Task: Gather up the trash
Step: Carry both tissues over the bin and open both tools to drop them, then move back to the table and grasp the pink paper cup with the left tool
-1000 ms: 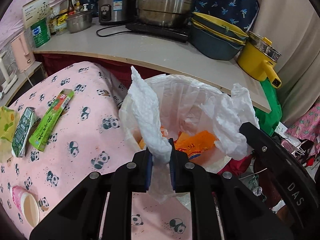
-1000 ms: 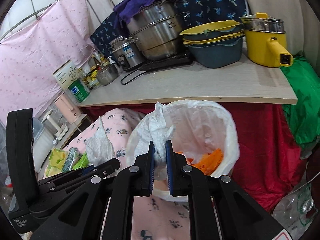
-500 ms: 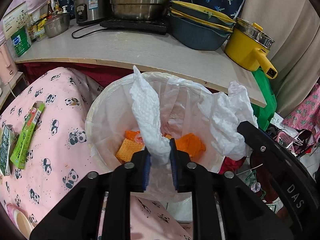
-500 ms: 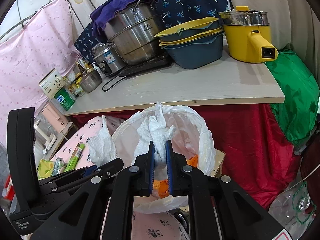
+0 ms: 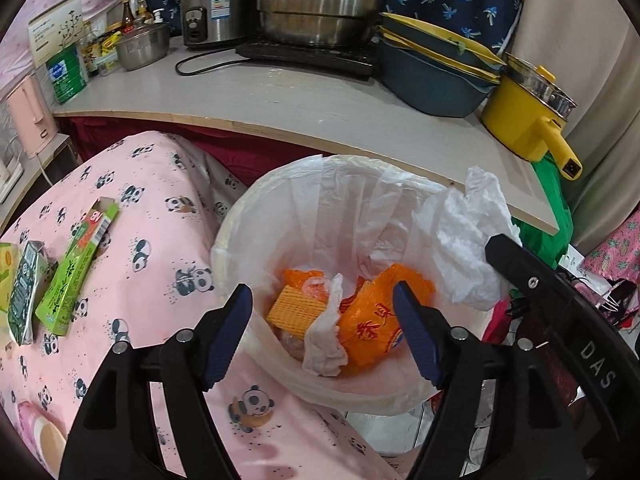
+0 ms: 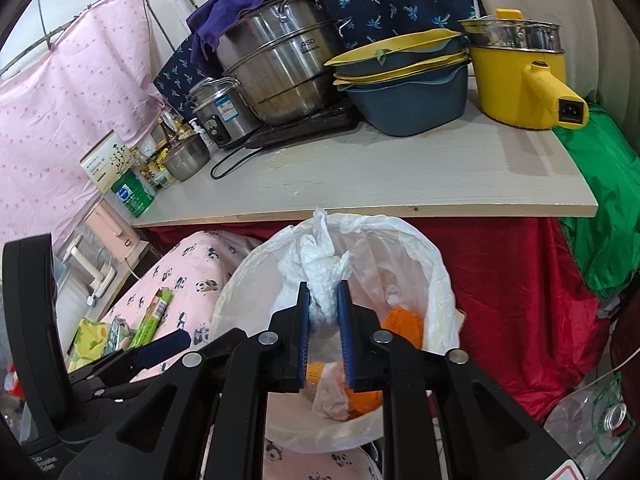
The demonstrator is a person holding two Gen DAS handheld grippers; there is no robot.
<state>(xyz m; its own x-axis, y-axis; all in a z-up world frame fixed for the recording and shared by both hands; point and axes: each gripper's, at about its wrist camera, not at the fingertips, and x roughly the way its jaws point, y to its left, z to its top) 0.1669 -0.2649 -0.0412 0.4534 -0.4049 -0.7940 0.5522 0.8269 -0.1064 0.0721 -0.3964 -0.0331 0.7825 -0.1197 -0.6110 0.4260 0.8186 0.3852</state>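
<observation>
Tongs of the left hand (image 5: 323, 332) stand spread over the mouth of the bin (image 5: 240, 224), jaws opening, nothing pressed between the pads. Below them a crumpled white tissue (image 5: 326, 336) lies loose inside the bin, on top of orange wrappers (image 5: 372, 324) and a ridged yellow-orange packet (image 5: 294, 312). Bin is lined with a thin white plastic bag (image 5: 360, 208) and stands just beside a bed covered in a pink panda-print sheet (image 5: 132, 272).

Right tongs (image 6: 323, 338) are above the same bin; jaws opening, yet a second white tissue wad (image 6: 326, 280) is between the blue pads and touches both, most of it sticking up above the fingertips. In the left view this wad shows at the bin's right rim.

On the sheet, well apart from the bin: a long green box (image 5: 78, 266), with a dark green carton (image 5: 26, 292) beside it and a yellow-green packet (image 6: 92, 334) next to that.

Behind the bin, a pale desk (image 5: 320, 116) carries a large steel pot (image 5: 324, 0), a rice cooker (image 5: 214, 12), stacked blue-and-yellow basins (image 5: 436, 72) and a yellow electric pot (image 5: 528, 120).
</observation>
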